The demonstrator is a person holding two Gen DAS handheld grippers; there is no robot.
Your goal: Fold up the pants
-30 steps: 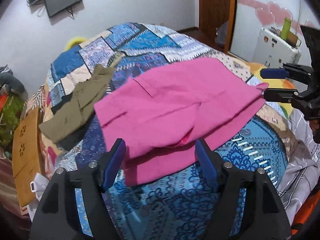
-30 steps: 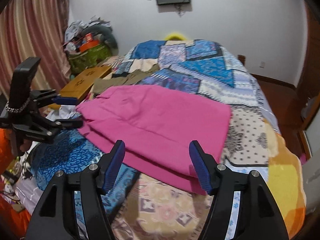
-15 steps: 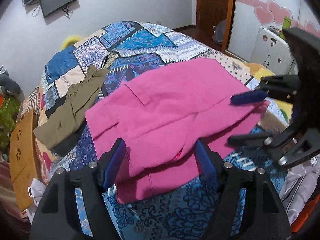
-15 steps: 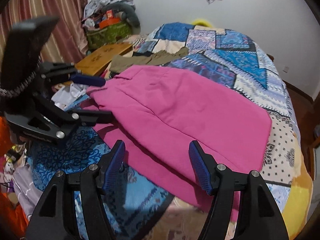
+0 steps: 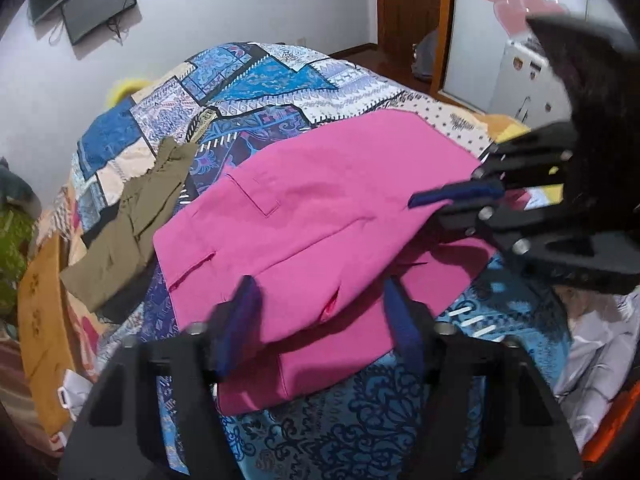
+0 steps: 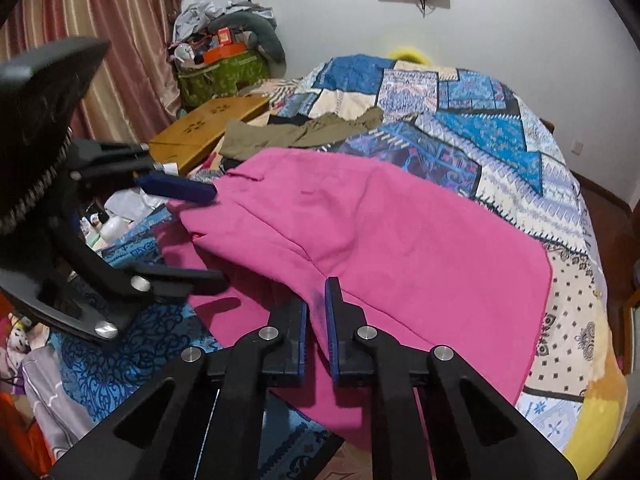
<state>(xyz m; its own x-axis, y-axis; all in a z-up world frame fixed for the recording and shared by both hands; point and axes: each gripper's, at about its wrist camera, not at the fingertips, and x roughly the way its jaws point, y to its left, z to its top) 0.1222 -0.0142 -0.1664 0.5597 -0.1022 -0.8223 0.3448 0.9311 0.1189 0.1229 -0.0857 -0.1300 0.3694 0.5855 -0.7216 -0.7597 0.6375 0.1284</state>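
Observation:
Pink pants (image 5: pixel 320 216) lie folded across the patchwork bed, also in the right wrist view (image 6: pixel 400 240). My right gripper (image 6: pixel 316 312) is shut on the near edge of the pink pants' upper layer; in the left wrist view it shows at the right (image 5: pixel 452 200), gripping that edge. My left gripper (image 5: pixel 324 320) is open, its blue pads straddling the pants' near fold. In the right wrist view it stands open at the left (image 6: pixel 196 236), one pad above the cloth and one below.
Olive trousers (image 5: pixel 132 224) lie on the bed's far left, also in the right wrist view (image 6: pixel 296 136). A wooden board (image 6: pixel 208 128) leans beside the bed. A cluttered pile (image 6: pixel 224 60) stands by the curtain. Grey cloth (image 5: pixel 600 344) lies at the right.
My right gripper moved in and closed on the pants' near edge. My left gripper moved closer to the pants and stays open.

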